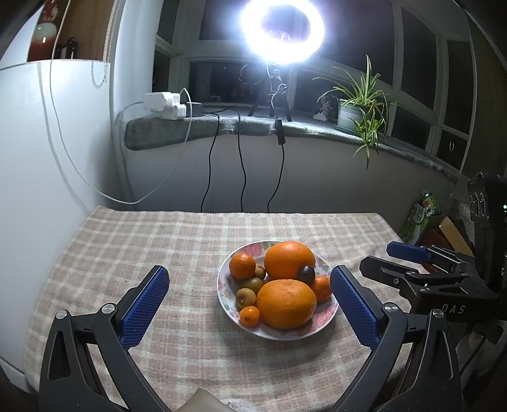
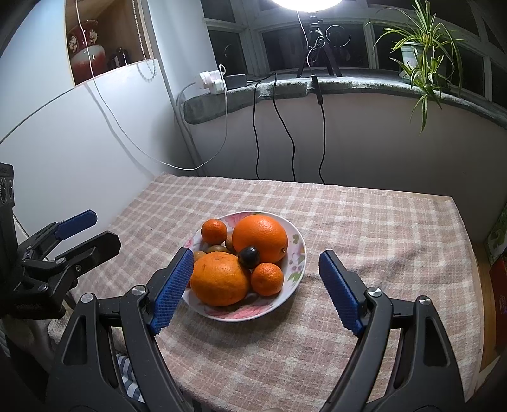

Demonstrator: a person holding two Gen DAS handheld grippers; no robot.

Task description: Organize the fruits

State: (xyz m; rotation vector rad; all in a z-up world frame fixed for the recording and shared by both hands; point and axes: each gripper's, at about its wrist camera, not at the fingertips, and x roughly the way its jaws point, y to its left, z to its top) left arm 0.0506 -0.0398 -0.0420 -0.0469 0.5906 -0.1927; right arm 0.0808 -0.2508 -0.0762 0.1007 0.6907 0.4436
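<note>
A floral plate (image 1: 326,323) (image 2: 296,250) sits on the checked tablecloth and holds two large oranges (image 1: 286,302) (image 2: 220,279), small mandarins (image 1: 242,265) (image 2: 267,279), brown kiwis (image 1: 245,298) and a dark plum (image 1: 306,274) (image 2: 249,257). My left gripper (image 1: 250,304) is open and empty, hovering just short of the plate's near side. My right gripper (image 2: 256,288) is open and empty, its left pad beside the near large orange. Each gripper shows at the edge of the other's view: the right one (image 1: 408,253) and the left one (image 2: 79,222).
The table (image 2: 380,228) stands against a white wall with hanging cables (image 1: 240,158). A windowsill holds a ring light on a tripod (image 1: 282,28), chargers (image 1: 164,104) and a potted plant (image 1: 358,107). Boxes and packets (image 1: 443,231) lie off the table's right edge.
</note>
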